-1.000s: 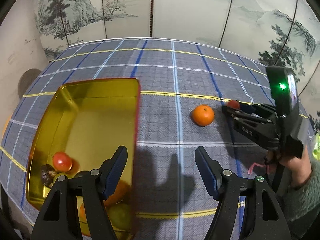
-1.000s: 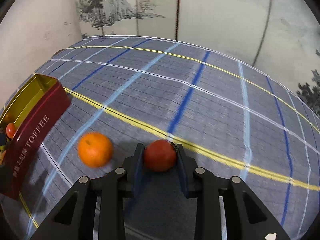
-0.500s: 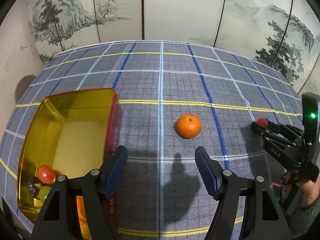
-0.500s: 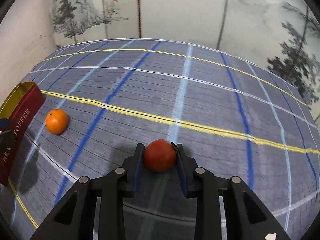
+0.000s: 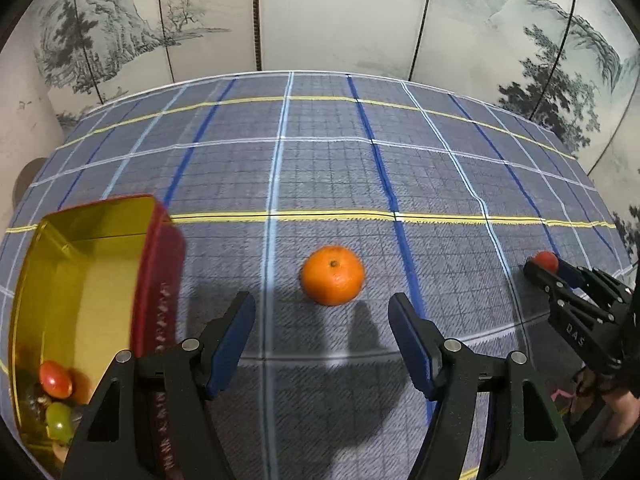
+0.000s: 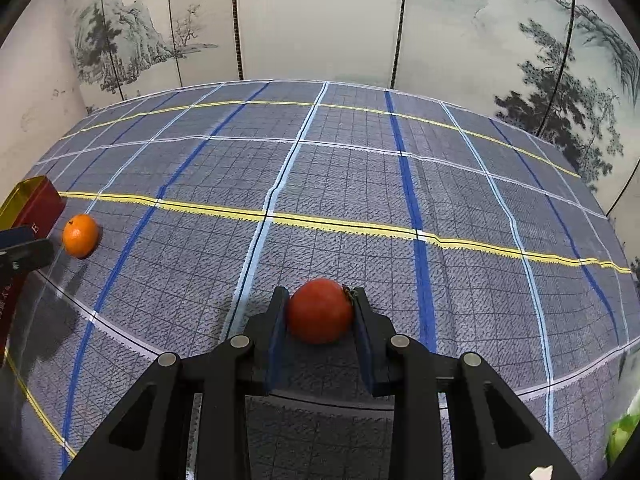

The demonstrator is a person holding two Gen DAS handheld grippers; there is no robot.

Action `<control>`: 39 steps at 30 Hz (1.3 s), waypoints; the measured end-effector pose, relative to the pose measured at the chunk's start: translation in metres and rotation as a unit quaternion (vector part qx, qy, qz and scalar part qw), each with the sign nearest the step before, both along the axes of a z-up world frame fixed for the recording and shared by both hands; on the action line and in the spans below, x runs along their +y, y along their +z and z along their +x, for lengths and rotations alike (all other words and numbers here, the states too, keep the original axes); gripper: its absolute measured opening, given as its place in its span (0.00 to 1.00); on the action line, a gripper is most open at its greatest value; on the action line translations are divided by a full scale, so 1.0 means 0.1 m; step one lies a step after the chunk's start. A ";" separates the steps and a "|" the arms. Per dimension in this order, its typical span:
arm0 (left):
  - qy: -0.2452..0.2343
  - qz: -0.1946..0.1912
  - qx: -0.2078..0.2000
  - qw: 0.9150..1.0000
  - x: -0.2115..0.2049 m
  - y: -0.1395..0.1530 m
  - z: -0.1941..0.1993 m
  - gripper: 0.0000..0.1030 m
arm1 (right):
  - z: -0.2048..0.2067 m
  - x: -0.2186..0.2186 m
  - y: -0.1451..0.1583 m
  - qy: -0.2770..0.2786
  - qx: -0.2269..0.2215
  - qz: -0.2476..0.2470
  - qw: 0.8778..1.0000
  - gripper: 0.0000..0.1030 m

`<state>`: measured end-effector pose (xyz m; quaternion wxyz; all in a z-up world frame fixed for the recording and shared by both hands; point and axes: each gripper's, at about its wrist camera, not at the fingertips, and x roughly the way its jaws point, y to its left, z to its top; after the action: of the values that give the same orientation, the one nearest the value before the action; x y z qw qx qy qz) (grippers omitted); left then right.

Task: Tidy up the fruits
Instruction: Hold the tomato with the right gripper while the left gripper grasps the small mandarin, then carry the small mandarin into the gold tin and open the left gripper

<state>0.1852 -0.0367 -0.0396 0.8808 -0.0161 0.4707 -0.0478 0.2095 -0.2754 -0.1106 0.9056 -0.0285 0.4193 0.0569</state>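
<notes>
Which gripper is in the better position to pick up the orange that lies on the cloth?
Probably the left. The left gripper is open and empty, and the orange lies just ahead of its fingertips. The right gripper is shut on a red fruit and stands farther away.

Cloth [image 5: 320,168] open btwn tin [image 5: 160,264] and orange [image 5: 332,275]; only the orange ahead.

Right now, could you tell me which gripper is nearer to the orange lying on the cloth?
Left. The left gripper hangs open just short of the orange, which lies ahead of its fingertips. The right gripper is well off to the side, shut on a red fruit.
</notes>
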 end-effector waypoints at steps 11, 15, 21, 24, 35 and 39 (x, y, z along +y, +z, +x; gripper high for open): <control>-0.005 0.002 0.011 1.000 -0.04 -0.16 0.26 0.53 | 0.02 -0.01 -0.02 0.002 0.004 0.013 1.000 0.28; -0.005 -0.002 0.017 1.000 -0.04 -0.22 0.31 0.48 | 0.01 -0.01 -0.02 0.002 0.004 0.013 1.000 0.28; -0.014 0.000 0.011 1.000 -0.07 -0.25 0.30 0.39 | 0.02 -0.01 -0.02 0.001 0.004 0.012 1.000 0.28; -0.015 0.004 0.007 1.000 -0.08 -0.25 0.27 0.38 | 0.02 -0.01 -0.02 0.002 0.004 0.013 1.000 0.28; -0.013 0.001 0.016 1.000 -0.02 -0.24 0.02 0.38 | 0.01 -0.01 -0.02 0.001 0.004 0.012 1.000 0.28; -0.014 0.000 0.019 1.000 0.00 -0.24 -0.09 0.38 | 0.01 0.00 -0.03 0.000 0.004 0.011 1.000 0.28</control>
<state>0.1759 -0.0371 -0.0632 0.8709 -0.0107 0.4877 -0.0601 0.2107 -0.2759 -0.1132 0.9042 -0.0183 0.4222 0.0619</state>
